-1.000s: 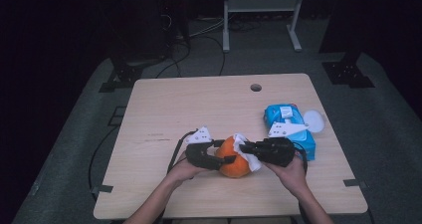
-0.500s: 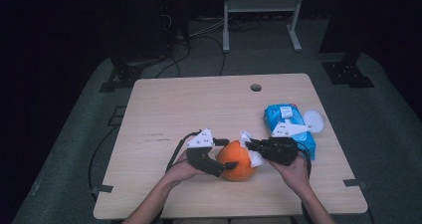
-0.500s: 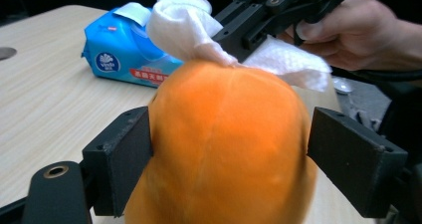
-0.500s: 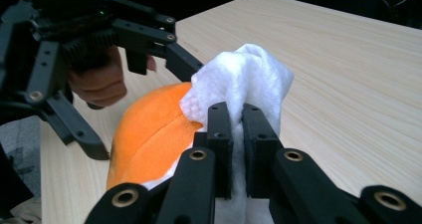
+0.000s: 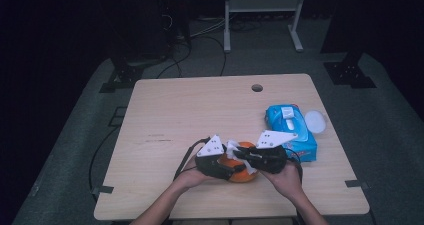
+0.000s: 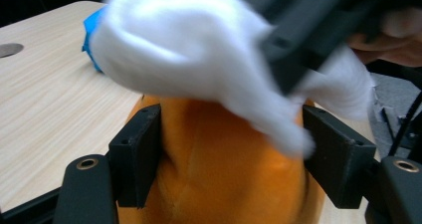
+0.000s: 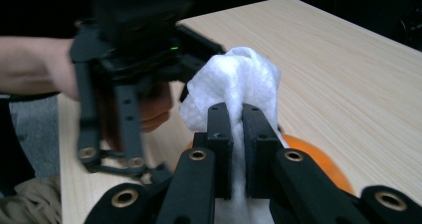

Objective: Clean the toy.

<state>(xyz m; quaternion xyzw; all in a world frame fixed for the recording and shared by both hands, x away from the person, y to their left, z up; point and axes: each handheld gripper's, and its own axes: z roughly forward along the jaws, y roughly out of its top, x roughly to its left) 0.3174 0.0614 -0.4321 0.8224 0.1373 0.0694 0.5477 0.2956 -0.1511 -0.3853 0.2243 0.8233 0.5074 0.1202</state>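
An orange round object (image 5: 243,175) rests near the table's front edge, and my left gripper (image 5: 231,169) is shut on it. In the left gripper view both jaw pads press the sides of the orange object (image 6: 219,174), held by the left gripper (image 6: 234,159). My right gripper (image 5: 239,153) is shut on a white wipe (image 5: 232,146) and holds it against the top of the orange object. In the right gripper view the right gripper (image 7: 237,134) pinches the white wipe (image 7: 239,79), with the orange object (image 7: 311,159) below. The wipe (image 6: 199,59) looks blurred in the left gripper view.
A blue pack of wipes (image 5: 290,131) lies right of the grippers, with a white round lid (image 5: 315,121) beside it. The wooden table (image 5: 200,115) has a cable hole (image 5: 257,88) at the back. Cables trail off the front left edge.
The right gripper has slid the wipe a little leftward across the top of the orange object. The left gripper keeps its hold and has barely moved.
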